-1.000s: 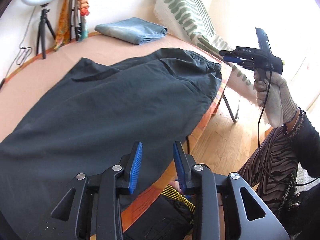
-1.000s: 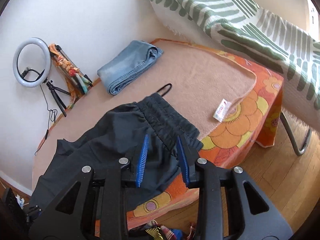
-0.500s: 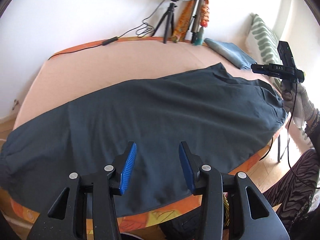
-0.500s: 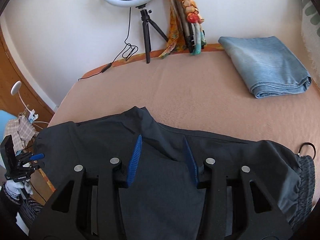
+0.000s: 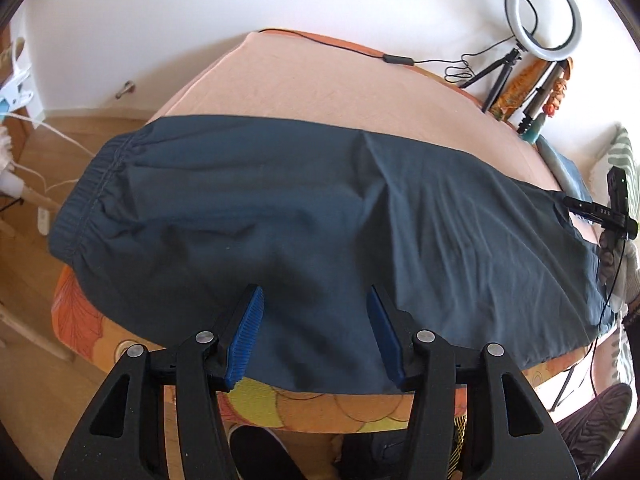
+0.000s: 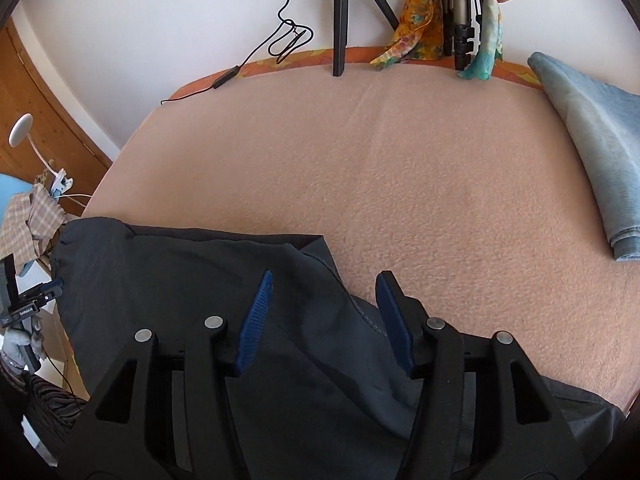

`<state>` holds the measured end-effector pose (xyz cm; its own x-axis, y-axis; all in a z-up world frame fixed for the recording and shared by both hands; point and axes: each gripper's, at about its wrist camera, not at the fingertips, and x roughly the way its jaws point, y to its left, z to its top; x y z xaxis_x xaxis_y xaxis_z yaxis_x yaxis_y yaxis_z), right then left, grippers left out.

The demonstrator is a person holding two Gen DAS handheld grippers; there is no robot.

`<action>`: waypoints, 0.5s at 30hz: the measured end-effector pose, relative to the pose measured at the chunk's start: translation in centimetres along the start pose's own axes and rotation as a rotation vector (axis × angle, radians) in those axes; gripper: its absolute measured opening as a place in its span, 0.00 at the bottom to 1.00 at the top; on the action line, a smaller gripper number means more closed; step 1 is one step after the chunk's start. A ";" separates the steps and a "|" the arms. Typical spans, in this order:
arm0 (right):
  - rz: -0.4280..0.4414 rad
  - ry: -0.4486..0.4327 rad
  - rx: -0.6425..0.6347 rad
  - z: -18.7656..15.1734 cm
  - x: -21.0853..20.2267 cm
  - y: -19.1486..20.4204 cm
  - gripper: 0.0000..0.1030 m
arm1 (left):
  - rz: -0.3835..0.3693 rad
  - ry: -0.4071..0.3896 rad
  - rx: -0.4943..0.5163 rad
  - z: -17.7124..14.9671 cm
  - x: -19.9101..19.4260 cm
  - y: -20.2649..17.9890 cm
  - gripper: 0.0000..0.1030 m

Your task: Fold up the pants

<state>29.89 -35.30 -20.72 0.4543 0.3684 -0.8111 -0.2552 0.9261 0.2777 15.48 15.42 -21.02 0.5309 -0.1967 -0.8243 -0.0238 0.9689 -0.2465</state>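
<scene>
Dark navy pants (image 5: 320, 224) lie spread flat along the front edge of the peach-covered bed (image 5: 320, 80), with an elastic cuff at the left end. My left gripper (image 5: 315, 336) is open and empty, above the pants' near edge. My right gripper (image 6: 324, 320) is open and empty, over a folded-over corner of the pants (image 6: 208, 292) where they meet the bare cover. In the left wrist view the right gripper (image 5: 600, 212) shows at the far right end of the pants.
Folded blue jeans (image 6: 592, 148) lie at the back right of the bed. A ring light on a tripod (image 5: 542, 12), cables and colourful scarves (image 6: 420, 28) stand along the back wall. The bed's orange floral side (image 5: 280, 396) drops to the wooden floor (image 5: 40, 360).
Both grippers have swung left along the bed. The left one now faces the cuff end of the pants; the right one has dropped closer over the pants' far edge. Both stay open.
</scene>
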 end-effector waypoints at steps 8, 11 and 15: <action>-0.095 0.009 -0.163 1.6 0.7 2.7 0.04 | -0.012 -0.024 -0.021 0.0 -0.3 1.5 0.52; -0.125 0.003 -0.124 2.9 1.2 1.7 0.04 | -0.018 -0.022 -0.027 0.1 -0.4 1.7 0.53; -0.151 0.056 -0.141 2.8 2.8 1.7 0.04 | -0.005 -0.050 -0.096 0.2 -1.7 2.8 0.53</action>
<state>33.13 -32.51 -21.04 0.4493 0.2176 -0.8665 -0.3065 0.9486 0.0792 14.65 18.55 -20.21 0.5726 -0.1915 -0.7972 -0.1007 0.9486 -0.3001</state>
